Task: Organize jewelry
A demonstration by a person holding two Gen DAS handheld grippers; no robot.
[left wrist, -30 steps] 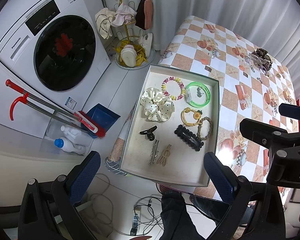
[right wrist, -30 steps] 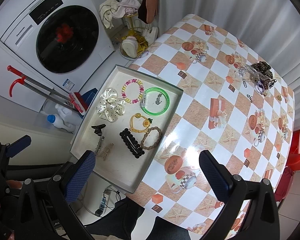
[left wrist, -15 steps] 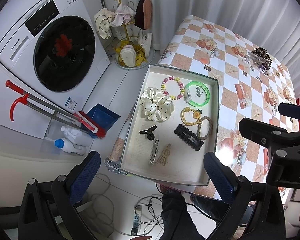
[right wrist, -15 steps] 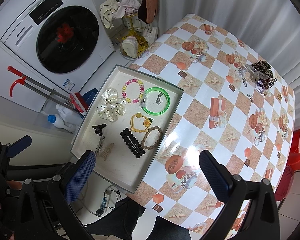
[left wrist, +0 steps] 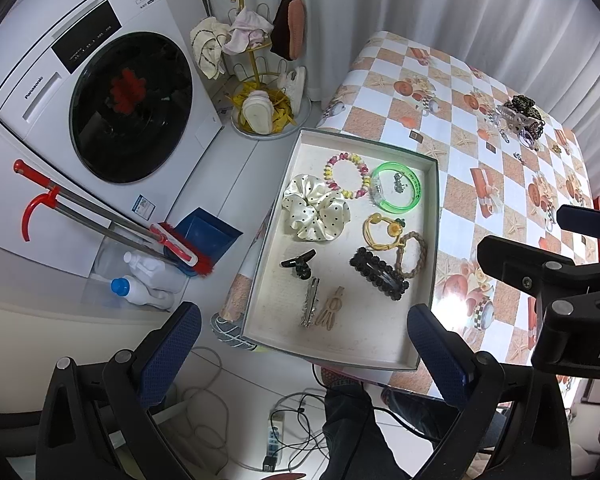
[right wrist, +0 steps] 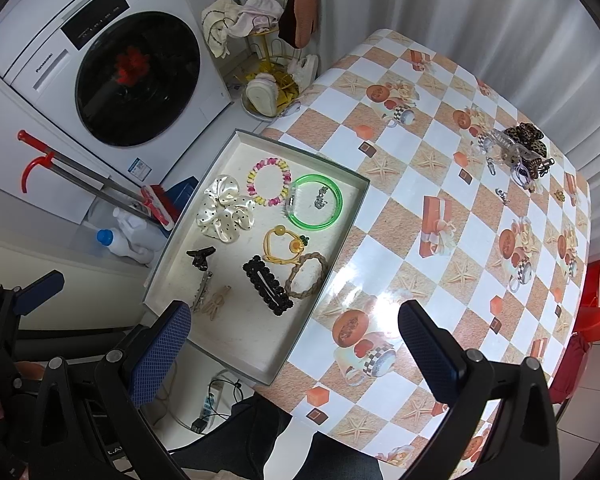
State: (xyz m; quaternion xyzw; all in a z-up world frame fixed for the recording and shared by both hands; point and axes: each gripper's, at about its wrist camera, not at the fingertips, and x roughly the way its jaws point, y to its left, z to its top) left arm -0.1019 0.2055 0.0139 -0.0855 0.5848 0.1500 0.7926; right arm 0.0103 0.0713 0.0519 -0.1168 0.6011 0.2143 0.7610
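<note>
Most pieces already lie in the tray (right wrist: 362,188); a small pile (right wrist: 518,152) waits across the table (right wrist: 440,160). Both the left gripper (left wrist: 304,344) and right gripper (right wrist: 294,338) hover with fingers apart, empty.

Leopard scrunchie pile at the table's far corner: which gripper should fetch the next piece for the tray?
Right, probably. The right gripper hangs open over the tablecloth, facing the leopard scrunchie pile. The left gripper, also open, sits over the tray, farther from the pile.
</note>
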